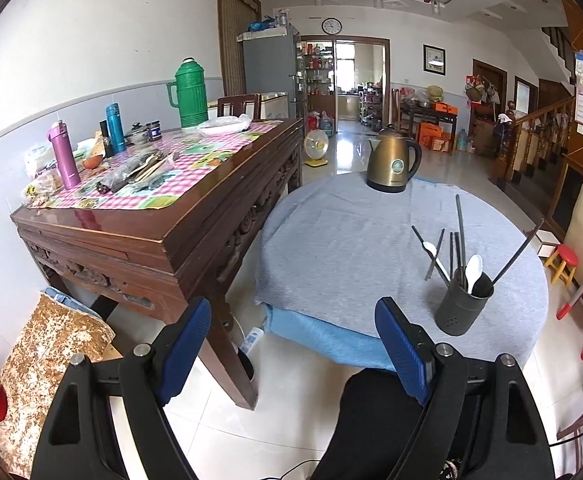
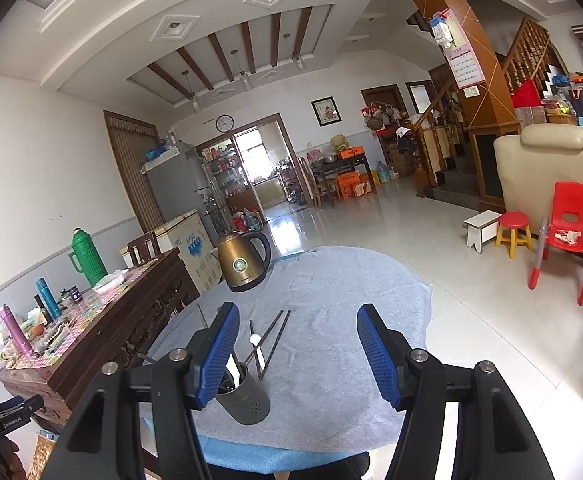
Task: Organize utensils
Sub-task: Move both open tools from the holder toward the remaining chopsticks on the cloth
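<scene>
— While the holder (image 1: 464, 305) stands upright near the table's near edge, most of the job looks done: a white spoon (image 1: 473, 271) and several dark chopsticks already stick out of it.

— What's left out?

— Some chopsticks (image 1: 460, 216) and another spoon (image 1: 435, 254) appear to lie on the grey cloth (image 1: 339, 240) just behind it, though from the left view I can't tell which lie flat and which lean in the holder.

— And the grippers?

— Left gripper (image 1: 293, 322) hangs off the near-left edge, jaws wide, nothing between them. Right gripper (image 2: 295, 330) hovers above the near side, jaws fairly wide too, empty; the holder sits under its left finger.

— What worries you?

— That holder is tall, narrow and already stuffed with long sticks leaning outward. I'd guess a finger brushing one could tip the lot. Thin chopsticks on soft cloth may also roll or slip from the pads. The kettle (image 1: 392, 160) at the far side is well clear.
</scene>
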A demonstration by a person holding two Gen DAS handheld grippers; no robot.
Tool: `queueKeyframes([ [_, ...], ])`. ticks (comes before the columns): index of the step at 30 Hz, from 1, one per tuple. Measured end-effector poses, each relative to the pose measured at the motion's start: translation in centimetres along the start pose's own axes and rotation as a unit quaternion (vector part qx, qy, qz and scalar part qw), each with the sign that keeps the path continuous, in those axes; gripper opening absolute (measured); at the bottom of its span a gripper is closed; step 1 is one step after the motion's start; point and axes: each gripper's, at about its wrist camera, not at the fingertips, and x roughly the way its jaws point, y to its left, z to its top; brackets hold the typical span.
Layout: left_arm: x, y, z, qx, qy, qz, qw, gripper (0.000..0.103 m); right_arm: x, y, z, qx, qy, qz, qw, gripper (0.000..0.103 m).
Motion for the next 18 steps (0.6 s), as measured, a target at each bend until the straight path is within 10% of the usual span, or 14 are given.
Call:
queueKeyframes([
  [18, 7.4, -0.3, 2.0, -0.019, 0.031, 0.002, 0.9994, 0.085, 8.1, -1.7, 0.9, 0.036, 0.075, 0.023, 0.996, 0.066],
])
